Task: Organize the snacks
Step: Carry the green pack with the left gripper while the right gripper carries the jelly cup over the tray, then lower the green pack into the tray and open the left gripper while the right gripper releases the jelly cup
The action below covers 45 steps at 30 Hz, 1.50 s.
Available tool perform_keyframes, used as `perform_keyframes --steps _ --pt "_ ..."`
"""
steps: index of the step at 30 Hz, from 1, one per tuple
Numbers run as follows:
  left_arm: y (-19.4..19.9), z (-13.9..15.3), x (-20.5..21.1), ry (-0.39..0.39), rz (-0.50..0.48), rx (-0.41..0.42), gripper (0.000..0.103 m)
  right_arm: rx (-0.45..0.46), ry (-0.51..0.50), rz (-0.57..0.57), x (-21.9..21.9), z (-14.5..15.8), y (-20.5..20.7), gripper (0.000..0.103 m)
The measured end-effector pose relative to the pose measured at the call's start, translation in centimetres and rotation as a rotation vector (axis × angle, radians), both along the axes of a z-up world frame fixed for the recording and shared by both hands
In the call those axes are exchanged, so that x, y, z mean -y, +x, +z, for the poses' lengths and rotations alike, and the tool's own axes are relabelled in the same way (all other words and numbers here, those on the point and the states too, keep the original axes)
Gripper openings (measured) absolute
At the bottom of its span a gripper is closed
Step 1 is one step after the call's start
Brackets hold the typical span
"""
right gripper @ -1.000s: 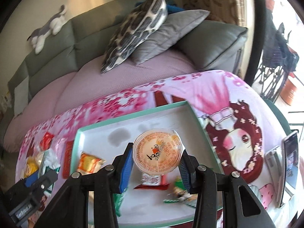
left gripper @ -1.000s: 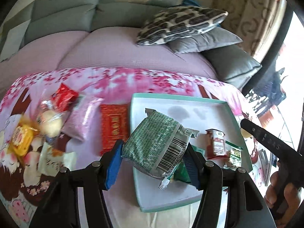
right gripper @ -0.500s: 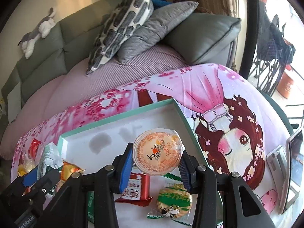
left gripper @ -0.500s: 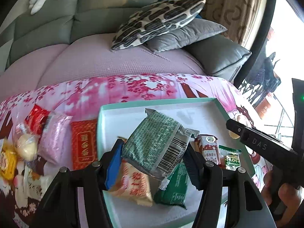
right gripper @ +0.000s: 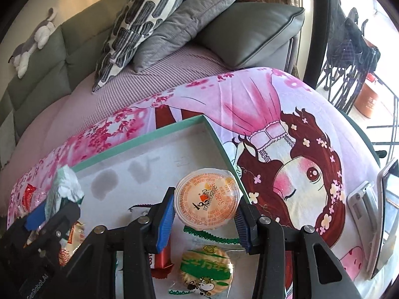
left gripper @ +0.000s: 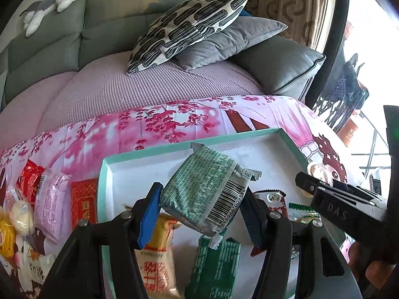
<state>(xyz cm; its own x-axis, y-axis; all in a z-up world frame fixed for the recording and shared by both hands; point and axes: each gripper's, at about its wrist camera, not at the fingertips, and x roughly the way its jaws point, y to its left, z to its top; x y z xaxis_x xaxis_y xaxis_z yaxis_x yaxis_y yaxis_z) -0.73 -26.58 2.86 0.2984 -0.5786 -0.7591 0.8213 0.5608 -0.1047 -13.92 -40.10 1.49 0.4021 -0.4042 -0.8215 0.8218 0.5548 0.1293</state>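
1. The left gripper (left gripper: 199, 214) pinches a green-printed snack packet (left gripper: 203, 194) between its blue pads, held tilted above the teal-rimmed tray (left gripper: 149, 150); the packet's barcode end faces the camera and its lower torn corner hangs down.
2. The right gripper (right gripper: 203, 218) clamps a round orange-lidded jelly cup (right gripper: 207, 203) over the tray's (right gripper: 139, 142) right edge; the cup's body below the lid is hidden.
3. In the tray, partly covered by the left gripper's fingers, lie an orange-and-white packet (left gripper: 157, 259), a dark green packet (left gripper: 217, 266) and a red-and-white wrapper (left gripper: 273, 199).
4. Under the right gripper sit a round green-and-white biscuit pack (right gripper: 207, 269) and a red wrapper (right gripper: 162, 256), half hidden.
5. Left of the tray, on the pink cartoon-print cloth (left gripper: 174, 122), lie a red packet (left gripper: 83, 204), a pink packet (left gripper: 49, 206) and more snacks cut off by the edge.
6. A phone (right gripper: 386, 214) leans at the far right; a sofa (left gripper: 99, 35) with cushions stands behind.
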Motion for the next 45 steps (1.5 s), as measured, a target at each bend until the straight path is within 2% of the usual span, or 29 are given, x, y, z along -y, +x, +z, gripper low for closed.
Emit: perform_keyframes --steps 11,21,24,28,37,41,45 --pt "-0.7 -1.8 1.9 0.034 -0.031 -0.013 0.062 -0.034 0.028 -0.002 0.3 -1.4 0.3 0.047" --pt "-0.4 -2.8 2.0 0.072 -0.012 -0.025 0.063 -0.068 0.038 0.009 0.1 -1.8 1.0 0.048" --pt "-0.6 -3.1 2.2 0.086 -0.016 -0.027 0.063 -0.079 0.039 0.014 0.1 -1.9 1.1 0.049" --pt "-0.7 -3.5 2.3 0.102 -0.015 -0.021 0.064 -0.101 0.042 0.006 0.1 -2.0 1.2 0.056" --pt "-0.6 -2.9 2.1 0.093 -0.002 -0.024 0.069 -0.126 0.050 -0.001 0.1 -2.1 1.3 0.059" --pt "-0.4 -2.3 2.0 0.080 0.006 -0.033 0.070 -0.126 0.048 -0.007 0.0 -1.6 1.0 0.066" --pt "-0.3 -1.3 1.7 0.063 0.008 -0.040 0.071 -0.116 0.039 -0.010 -0.2 -0.7 0.8 0.067"
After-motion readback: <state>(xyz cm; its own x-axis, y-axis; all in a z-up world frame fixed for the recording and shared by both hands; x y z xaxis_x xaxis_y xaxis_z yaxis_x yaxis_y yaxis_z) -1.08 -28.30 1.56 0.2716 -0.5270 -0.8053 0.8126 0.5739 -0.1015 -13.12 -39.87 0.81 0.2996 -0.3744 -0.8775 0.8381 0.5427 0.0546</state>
